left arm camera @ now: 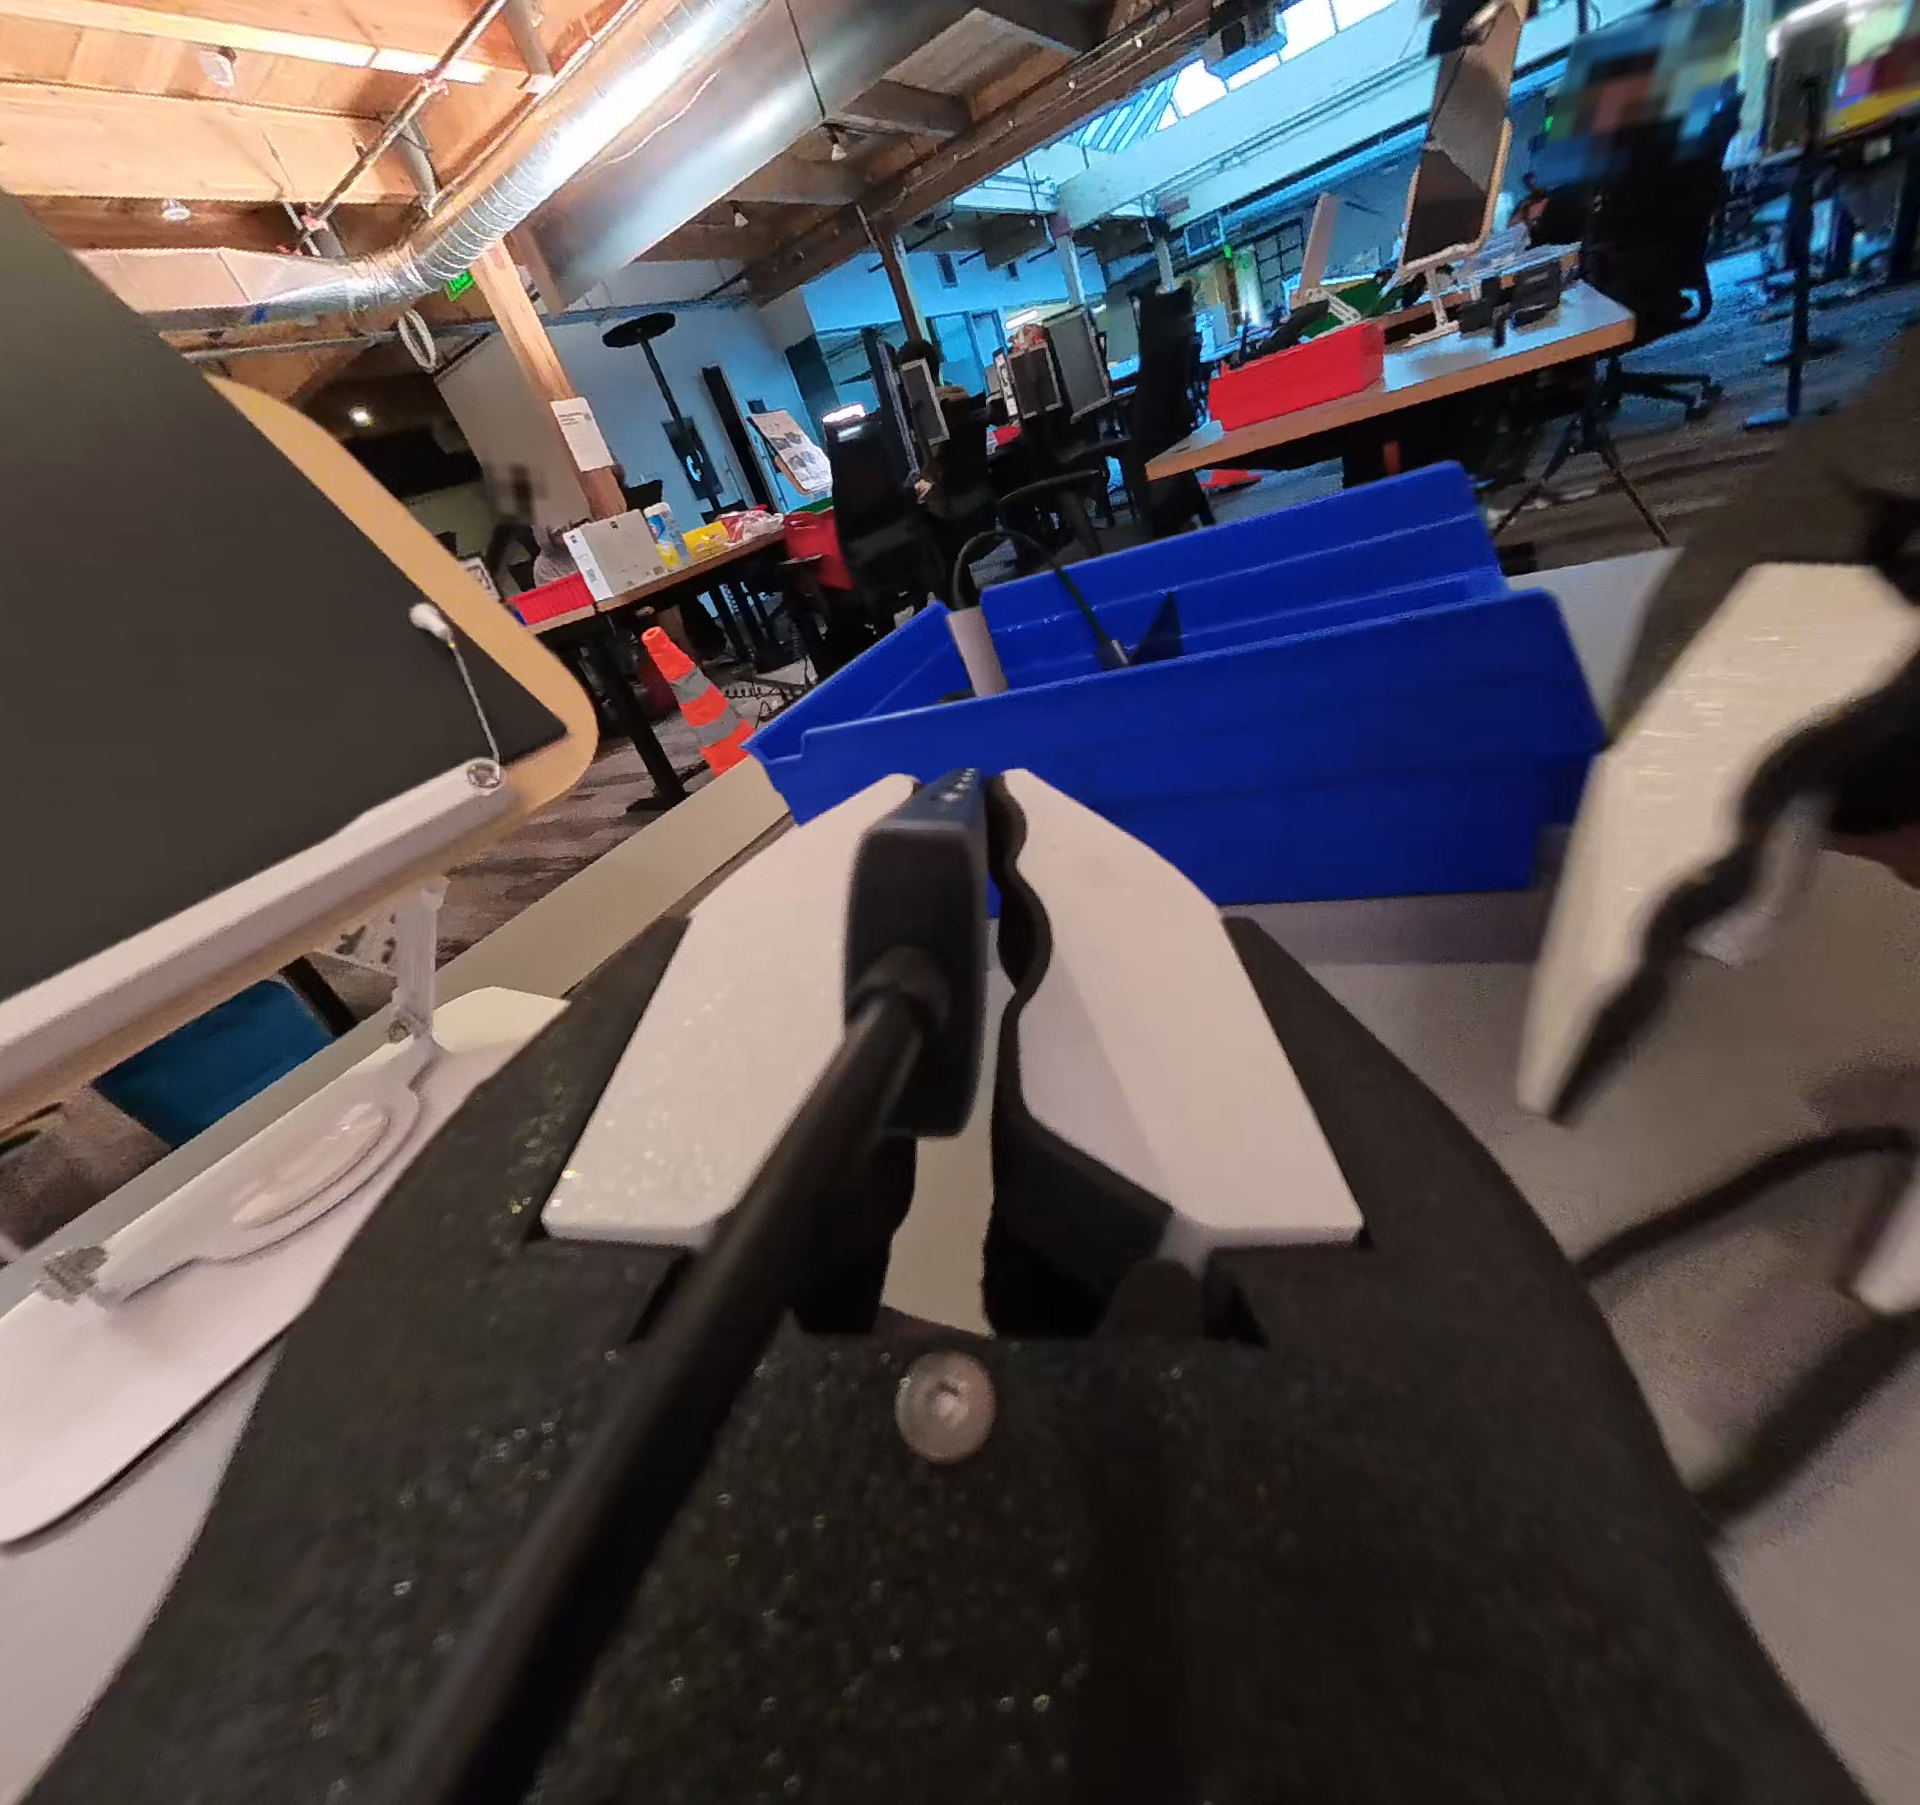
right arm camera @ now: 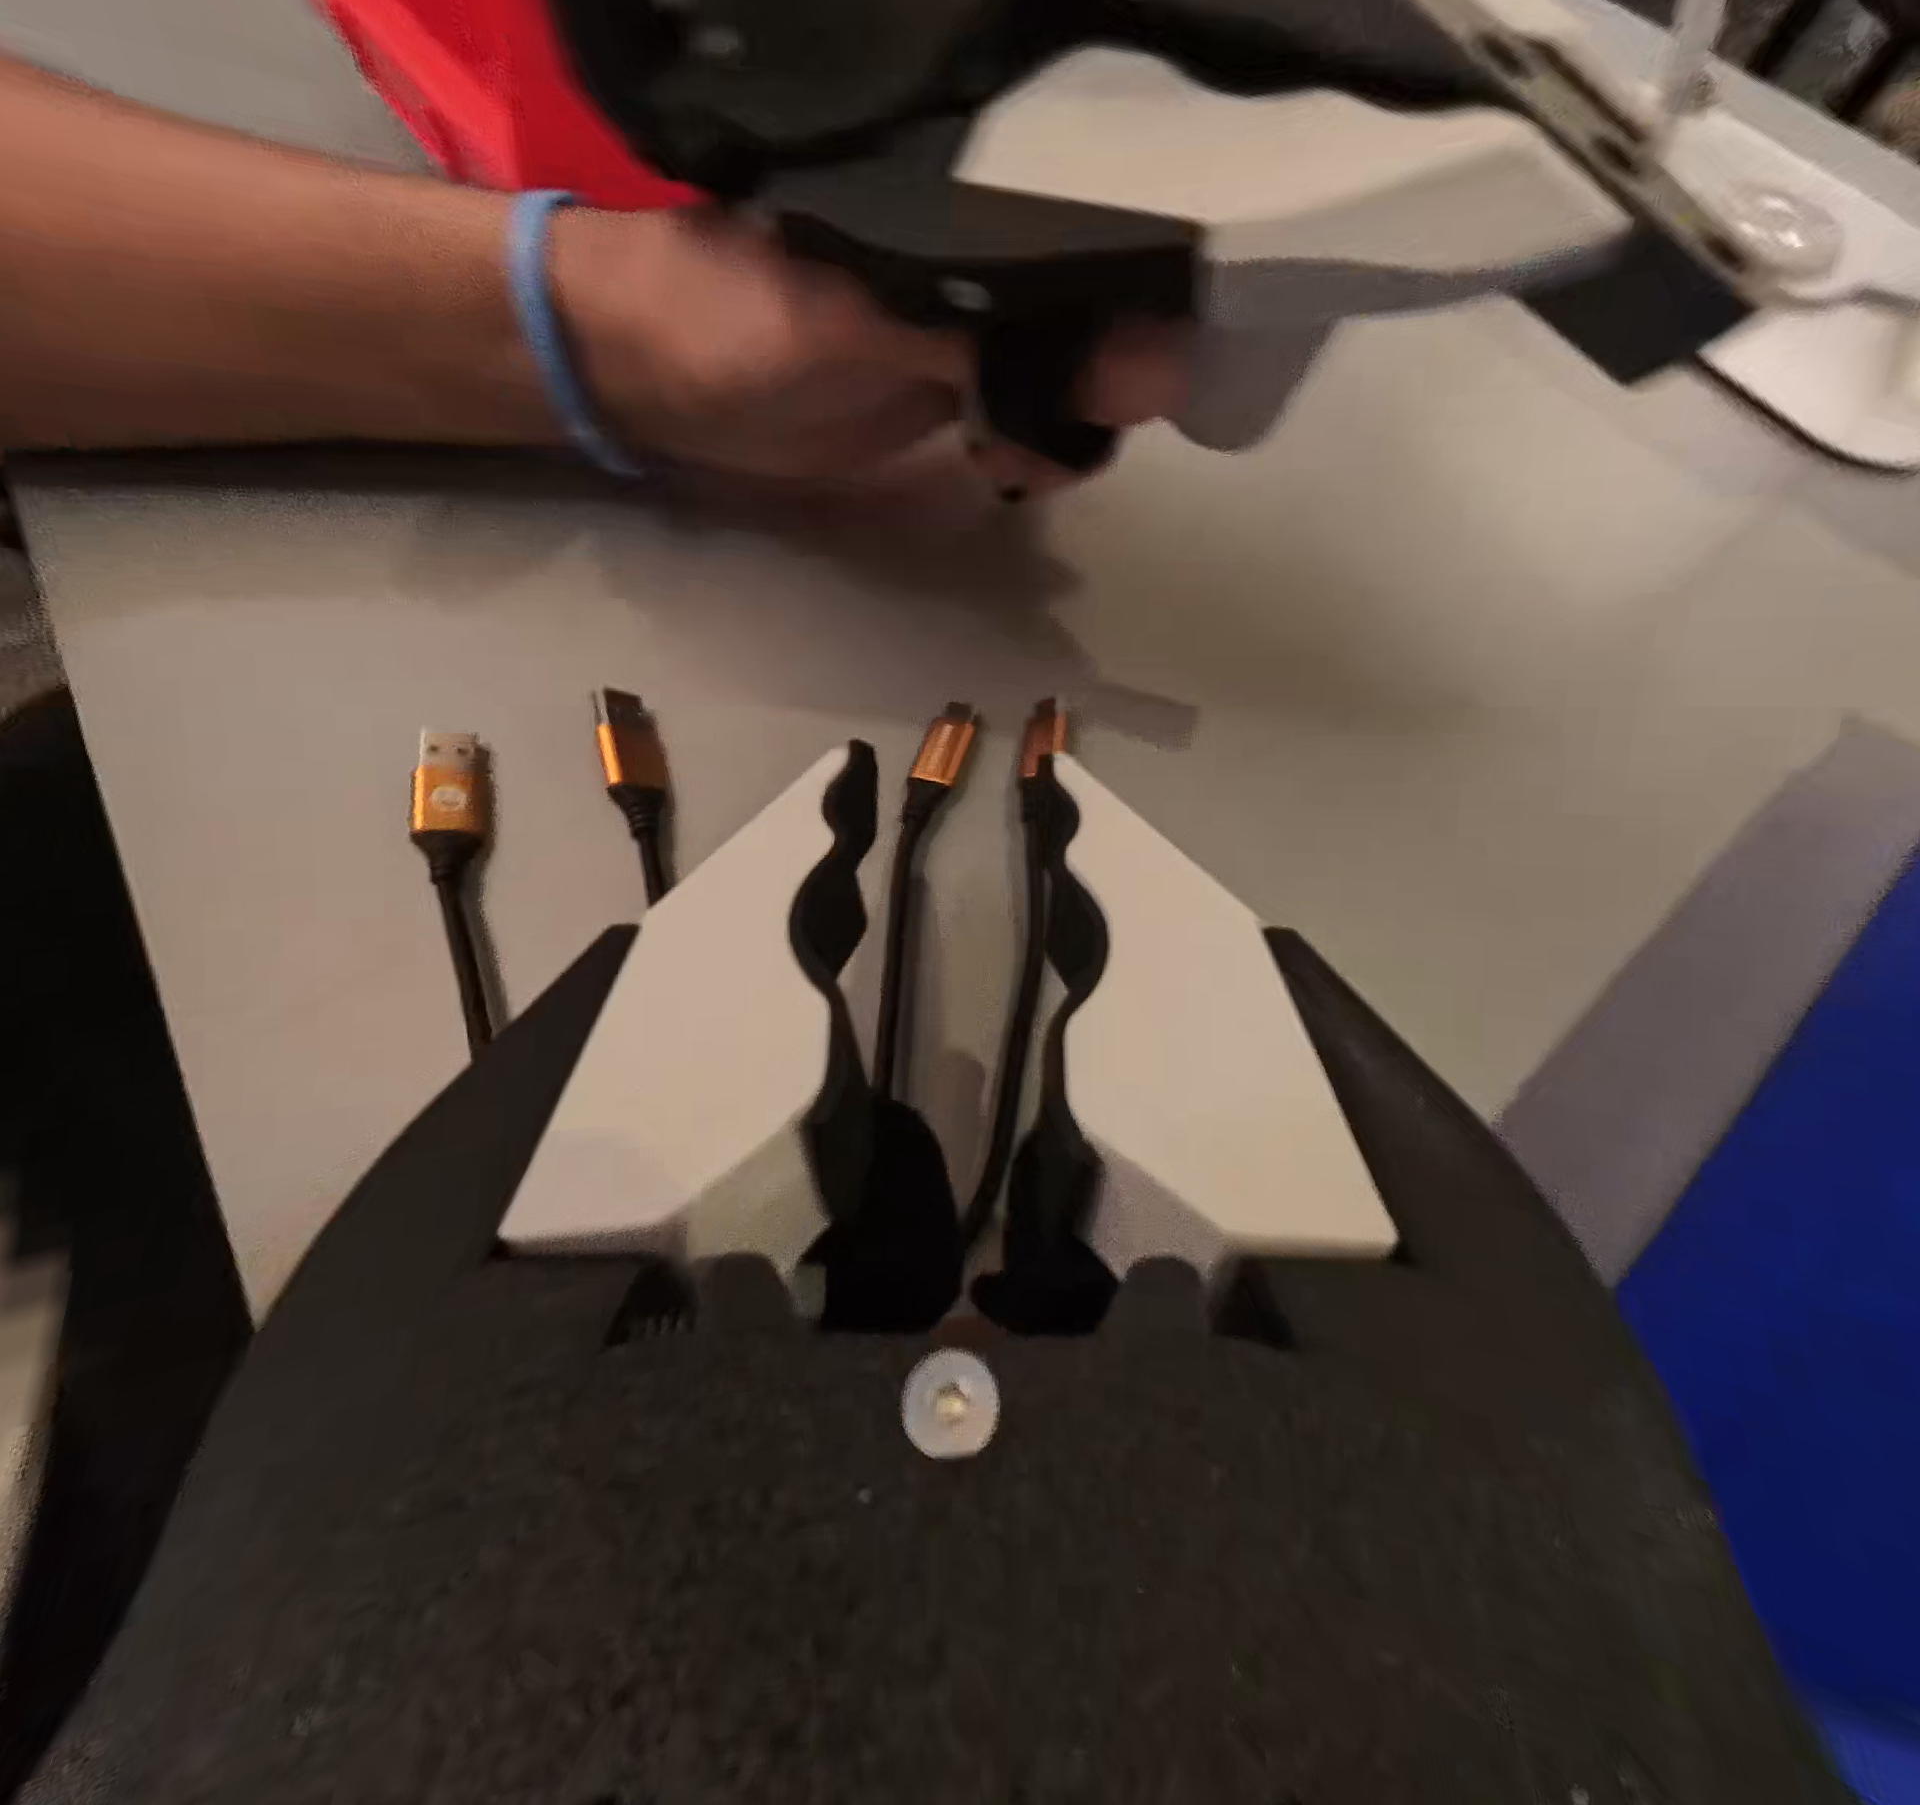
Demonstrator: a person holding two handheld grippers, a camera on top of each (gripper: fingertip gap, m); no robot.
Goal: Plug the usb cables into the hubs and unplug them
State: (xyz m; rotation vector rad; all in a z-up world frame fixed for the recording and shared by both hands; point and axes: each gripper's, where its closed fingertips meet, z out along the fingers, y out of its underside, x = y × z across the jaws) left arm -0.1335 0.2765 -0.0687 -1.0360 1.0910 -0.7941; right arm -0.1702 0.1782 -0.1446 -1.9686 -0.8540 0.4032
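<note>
Jaws of the left gripper (left arm camera: 971, 799) clamp a dark USB hub (left arm camera: 920, 934) above the grey worktop (right arm camera: 1351, 612), before blue bins (left arm camera: 1247, 768); jaws of the right gripper (right arm camera: 956, 758) stand apart over four orange-tipped USB cables (right arm camera: 449, 799) lying side by side.

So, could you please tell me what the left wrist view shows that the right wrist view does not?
Only the left wrist view shows the left gripper shut on a dark hub with its black cord, an orange traffic cone and the workshop behind. Only the right wrist view shows four orange-collared USB plugs lying in a row on the table, with the open right gripper above them, and a hand gripping the other tool. Both show the grey table and a blue bin.
</note>
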